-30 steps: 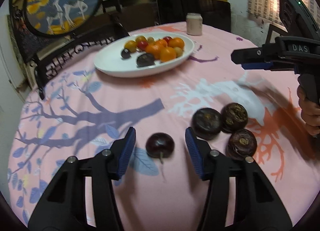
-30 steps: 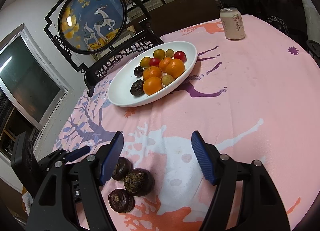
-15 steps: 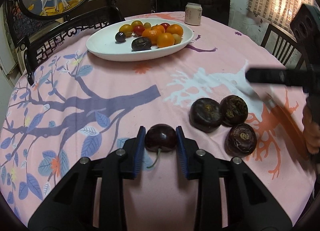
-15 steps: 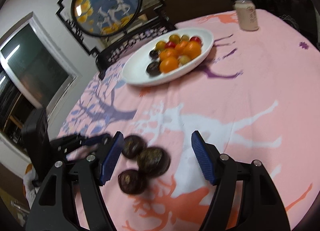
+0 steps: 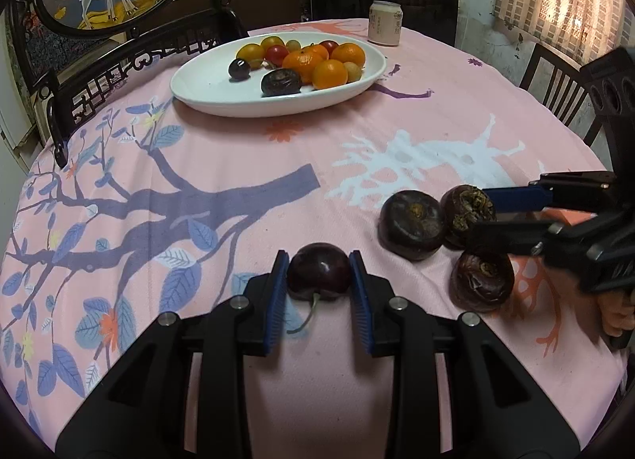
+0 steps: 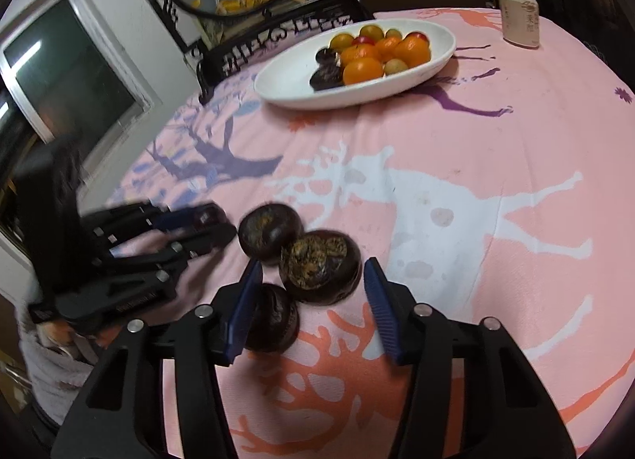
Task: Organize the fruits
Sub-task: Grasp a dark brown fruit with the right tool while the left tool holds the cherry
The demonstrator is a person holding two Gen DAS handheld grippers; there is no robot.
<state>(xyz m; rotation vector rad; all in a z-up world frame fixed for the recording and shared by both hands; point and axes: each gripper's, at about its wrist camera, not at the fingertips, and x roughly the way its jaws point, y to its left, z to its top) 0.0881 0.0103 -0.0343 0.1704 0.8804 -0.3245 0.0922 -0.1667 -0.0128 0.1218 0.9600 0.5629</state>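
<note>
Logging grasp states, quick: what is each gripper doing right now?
Left gripper: closed on the dark cherry.
Right gripper: open, straddling a water chestnut, not gripping it.

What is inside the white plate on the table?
The white plate holds oranges, small tomatoes, a cherry and one dark chestnut. Anything beneath the pile is hidden.

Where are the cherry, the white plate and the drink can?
cherry (image 5: 318, 271): left wrist view, its glossy top.
white plate (image 5: 206, 81): left wrist view, bare inner surface.
drink can (image 6: 520, 22): right wrist view, its side wall.
</note>
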